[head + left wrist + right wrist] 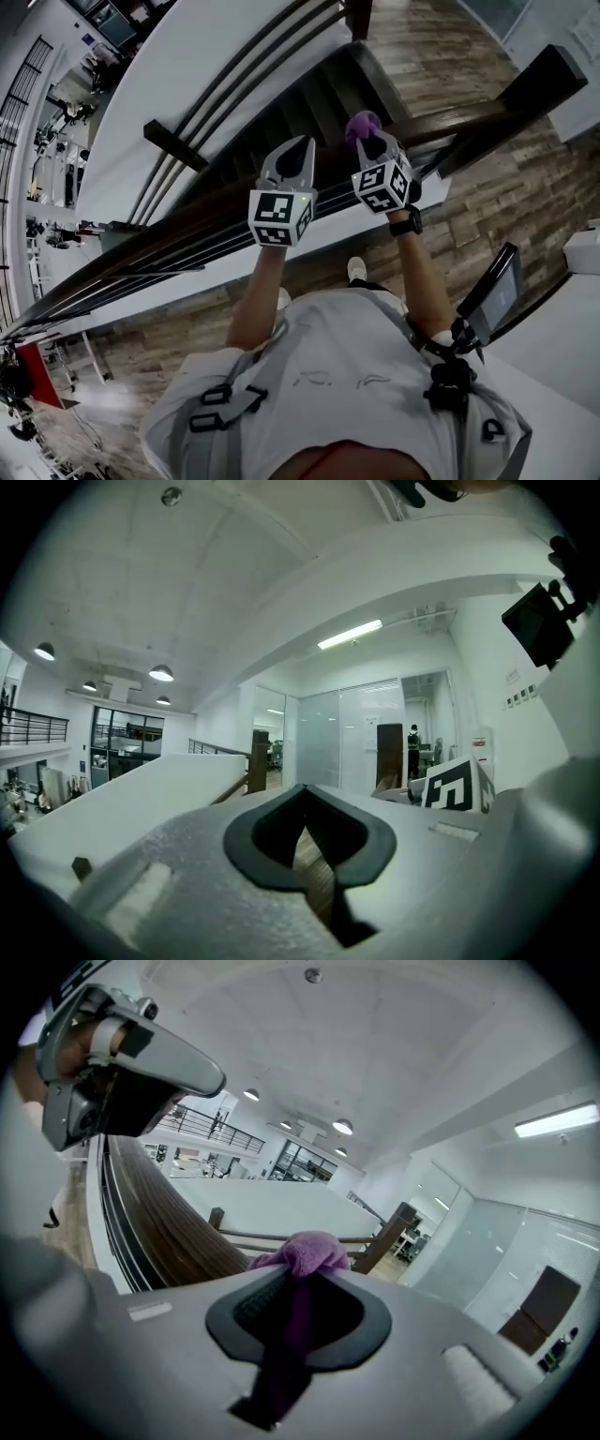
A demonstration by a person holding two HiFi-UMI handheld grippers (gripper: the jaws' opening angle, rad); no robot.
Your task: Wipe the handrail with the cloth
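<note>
**Cloth clamped in R gripper at the rail; L gripper shut on nothing**

Head view: dark wooden handrail (141, 246) runs from approx. 8 o'clock to 2 o'clock across the pic, w/ stairs (281, 103) beyond it. Both grippers are held over the rail near centre. The left gripper (300, 150) is at 9 o'clock of the right gripper (375, 142), just beside it.

R gripper view: jaws closed on the purple cloth (305, 1252). It bunches out past the tips at 12 o'clock and hangs dark between the pads. Handrail (164, 1218) sweeps away at 10 o'clock, close beside the cloth; can't tell if they touch. In head view the cloth (362, 125) sits at the R gripper's 12 o'clock.

L gripper view: left gripper (302, 791) jaws meet at the tips, nothing between them, only wood floor (314, 864) showing through the gap.
</note>
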